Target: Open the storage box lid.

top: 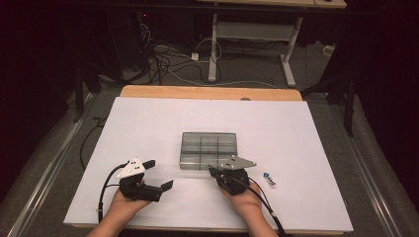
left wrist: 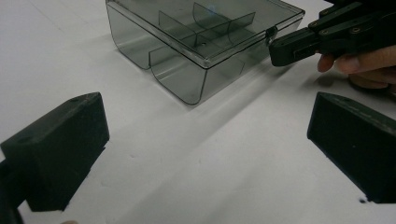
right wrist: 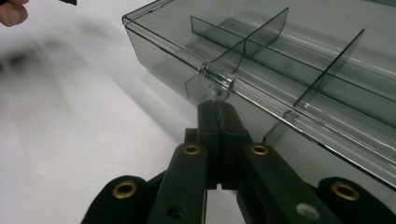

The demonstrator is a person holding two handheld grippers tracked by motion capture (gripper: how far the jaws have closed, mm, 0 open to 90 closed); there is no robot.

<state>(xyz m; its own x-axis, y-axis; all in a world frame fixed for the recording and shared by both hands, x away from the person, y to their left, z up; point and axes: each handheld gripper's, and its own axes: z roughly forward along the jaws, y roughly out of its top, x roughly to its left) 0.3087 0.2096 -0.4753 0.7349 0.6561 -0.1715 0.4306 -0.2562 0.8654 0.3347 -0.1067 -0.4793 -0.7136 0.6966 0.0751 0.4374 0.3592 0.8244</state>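
A smoky clear plastic box (top: 208, 150) with inner dividers and a closed lid lies in the middle of the white board. My right gripper (top: 212, 171) is shut, with nothing between its jaws. In the right gripper view, the right gripper (right wrist: 217, 109) has its tips just under the small clear latch (right wrist: 215, 82) on the box's front wall (right wrist: 159, 56). My left gripper (top: 159, 174) rests on the board to the left of the box, wide open and empty. In the left gripper view, the left gripper (left wrist: 205, 140) faces the box (left wrist: 196, 42) and the right gripper (left wrist: 280, 49).
A small blue-and-white object (top: 269, 179) lies on the white board (top: 148, 123) to the right of my right hand. Beyond the table's wooden far edge (top: 207, 92), cables and a desk frame (top: 257, 34) are on the floor.
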